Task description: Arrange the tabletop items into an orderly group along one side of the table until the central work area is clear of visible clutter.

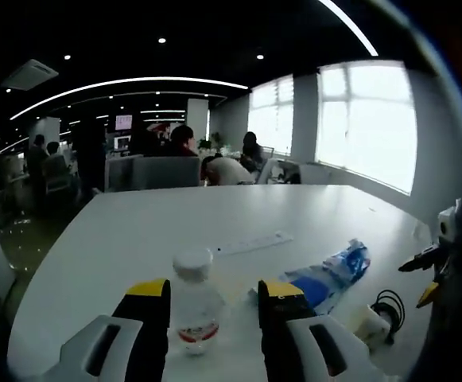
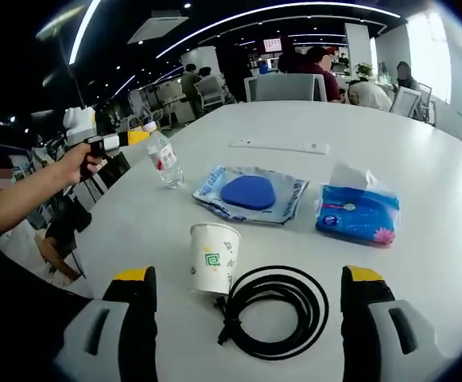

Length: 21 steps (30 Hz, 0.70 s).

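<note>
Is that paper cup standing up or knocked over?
Upright: the paper cup stands on its base, open mouth up, beside the coiled black cable.

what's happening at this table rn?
A person is tidying a white table with two handheld grippers. The left gripper sits around a water bottle, jaws on either side; whether it grips is unclear. The right gripper is open above a coiled black cable beside a paper cup. A blue packet, tissue pack and power strip lie mid-table.
</note>
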Available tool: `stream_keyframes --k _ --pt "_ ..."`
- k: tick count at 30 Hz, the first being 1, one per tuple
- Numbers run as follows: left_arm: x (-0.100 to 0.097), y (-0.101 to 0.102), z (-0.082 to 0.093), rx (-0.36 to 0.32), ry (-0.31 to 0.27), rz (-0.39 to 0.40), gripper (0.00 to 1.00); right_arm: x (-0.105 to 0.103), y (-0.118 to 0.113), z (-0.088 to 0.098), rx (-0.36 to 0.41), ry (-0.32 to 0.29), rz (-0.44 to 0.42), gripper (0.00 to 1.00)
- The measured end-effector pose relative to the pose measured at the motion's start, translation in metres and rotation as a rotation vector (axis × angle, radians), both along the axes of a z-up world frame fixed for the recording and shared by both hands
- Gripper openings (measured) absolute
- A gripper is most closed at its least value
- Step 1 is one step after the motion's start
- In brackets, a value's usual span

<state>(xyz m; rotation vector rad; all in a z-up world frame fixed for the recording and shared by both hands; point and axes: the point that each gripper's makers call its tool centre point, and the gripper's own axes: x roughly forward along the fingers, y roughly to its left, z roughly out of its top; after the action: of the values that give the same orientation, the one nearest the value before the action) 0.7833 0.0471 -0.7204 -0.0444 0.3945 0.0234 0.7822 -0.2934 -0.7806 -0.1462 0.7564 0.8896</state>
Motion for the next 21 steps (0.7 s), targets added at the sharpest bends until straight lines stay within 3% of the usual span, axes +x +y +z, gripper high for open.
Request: stream_keyframes --k 5,7,14,21 --pt "-0.014 -0.012 0.0 0.012 0.012 -0.039 0.52 0.002 0.003 0.003 0.01 -0.011 0.01 0.91" --pt "-0.022 -0.028 -0.001 -0.004 0.027 -0.07 0.58 0.002 0.003 0.003 0.011 -0.01 0.014 0.89" --pt "-0.051 -0.053 -0.001 -0.02 0.013 -0.112 0.64 0.002 0.005 0.004 0.015 -0.019 0.02 0.89" --pt "-0.077 -0.075 -0.004 -0.013 0.042 -0.177 0.71 0.008 0.009 0.007 0.004 -0.047 0.008 0.9"
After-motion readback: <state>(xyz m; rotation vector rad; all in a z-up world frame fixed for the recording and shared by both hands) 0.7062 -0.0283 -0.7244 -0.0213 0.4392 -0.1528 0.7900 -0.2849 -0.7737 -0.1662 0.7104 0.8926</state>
